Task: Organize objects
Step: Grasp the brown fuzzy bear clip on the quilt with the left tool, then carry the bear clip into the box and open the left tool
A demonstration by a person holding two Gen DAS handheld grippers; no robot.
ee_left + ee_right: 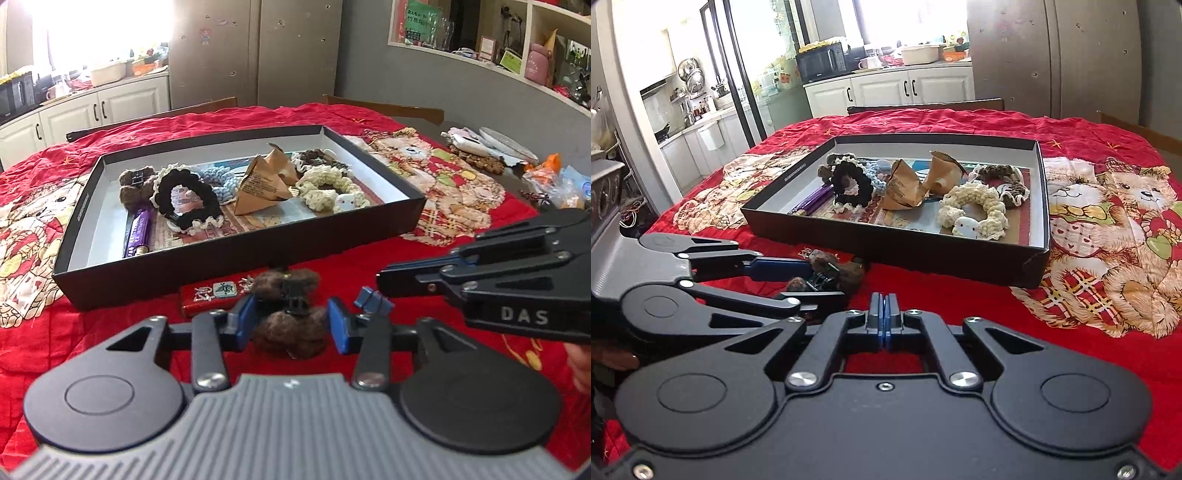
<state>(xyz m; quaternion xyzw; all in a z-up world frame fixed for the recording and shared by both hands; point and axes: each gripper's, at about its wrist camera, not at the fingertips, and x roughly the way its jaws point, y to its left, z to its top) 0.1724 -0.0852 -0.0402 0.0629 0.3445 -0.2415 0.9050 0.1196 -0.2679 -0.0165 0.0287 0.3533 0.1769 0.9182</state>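
A kitchen with white cupboards [886,86] sits behind a table covered by a red cloth [960,295] with teddy bears printed on it. A flat black box [236,266] lies in the middle of the table. Inside it are a black and white scrunchie [186,201], a cream scrunchie [328,182], a brown paper packet [264,184], a purple tube [138,236] near the box's left wall, and a fuzzy brown clip [135,184] in the far left corner.

Just in front of the box's near wall, on the cloth, lies another fuzzy brown hair clip [291,317]. A small red bar [210,297] with a tile picture lies just beside it, next to the box. The left gripper [291,325] has its blue pads on both sides of this clip, but it is hard to tell if they press it yet.

The right gripper [884,314] is squeezed tight with nothing in it. It hangs above the cloth, just to the right of the clip.
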